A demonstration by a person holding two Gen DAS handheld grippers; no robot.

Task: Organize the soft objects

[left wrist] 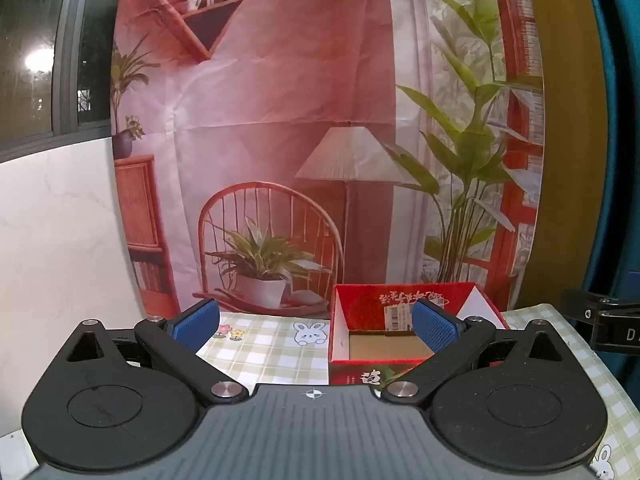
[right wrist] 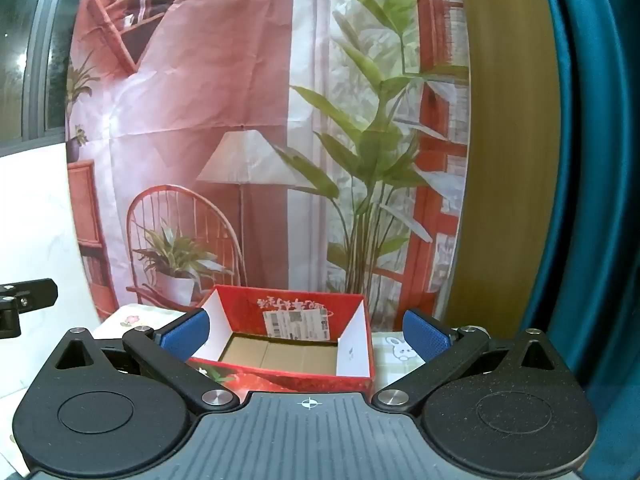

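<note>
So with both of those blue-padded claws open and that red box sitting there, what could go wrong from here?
Possible trouble, judging by these views:

1. The red cardboard box looks light, and an open gripper lowering in might catch its upright white flaps and shove it.

2. Both grippers face the same box and could bump each other.

3. No soft objects are in view, so the checked bunny tablecloth might snag during searching.

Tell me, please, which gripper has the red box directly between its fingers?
The right gripper: the red box sits centred between its open fingers, whereas the left gripper is offset, its right finger overlapping the box.
</note>
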